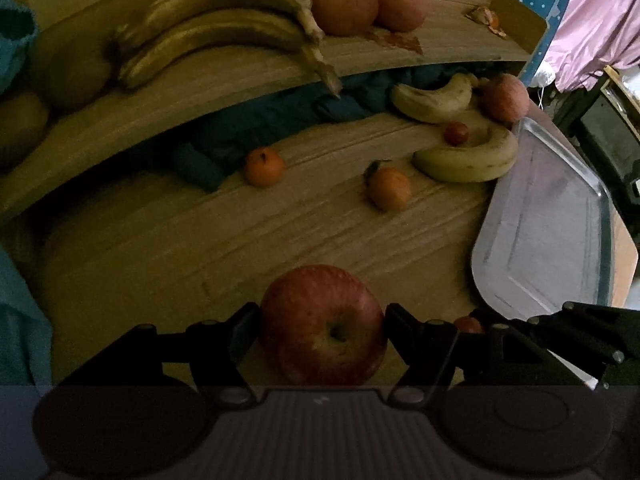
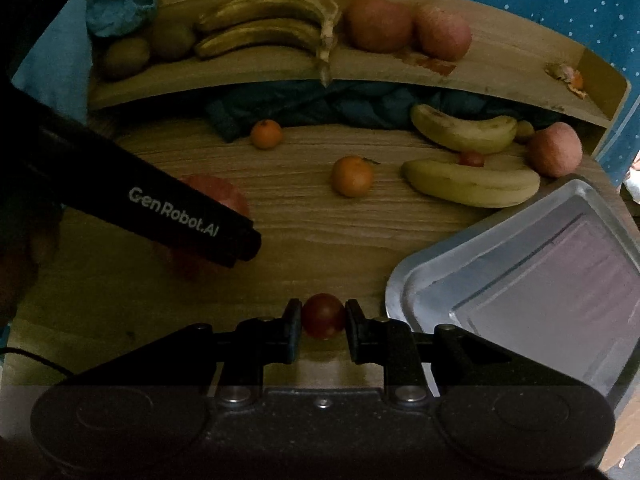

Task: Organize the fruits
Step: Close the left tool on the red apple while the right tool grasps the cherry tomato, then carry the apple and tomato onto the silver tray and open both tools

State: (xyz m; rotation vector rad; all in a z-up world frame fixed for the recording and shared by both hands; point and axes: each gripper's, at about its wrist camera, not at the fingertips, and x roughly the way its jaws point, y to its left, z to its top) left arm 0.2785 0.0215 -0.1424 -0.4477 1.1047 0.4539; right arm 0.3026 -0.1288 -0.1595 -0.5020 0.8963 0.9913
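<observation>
Nearest, the left claw point(image 1: 322, 322) is clamped on a big red apple point(image 1: 323, 326), one finger pressed to each side, low over the wooden tabletop point(image 1: 160, 248). Just to its right, the right claw point(image 2: 323, 318) is pinched on a small dark-red round fruit point(image 2: 323, 316), its fingers touching both flanks, close to the near left corner of a metal tray point(image 2: 520, 280) that lies bare on the right side of the tabletop.

Farther out, two small oranges point(image 2: 352, 175) sit well apart on the wood, the left one point(image 2: 266, 134) just beside a crumpled dark blue cloth point(image 2: 320, 108). To the right lie two yellow bananas point(image 2: 472, 182), with another small red fruit point(image 2: 471, 158) between them and a pinkish apple point(image 2: 554, 149) at their far right end, near the tray's far edge.

Farthest, a raised wooden shelf point(image 2: 240, 80) carries two kiwi-like brown fruits point(image 2: 124, 56) at left, a pair of browner bananas point(image 2: 264, 26) in the middle, two more apples point(image 2: 378, 22) touching each other, and a scrap of orange peel point(image 2: 568, 76) at the right end.
</observation>
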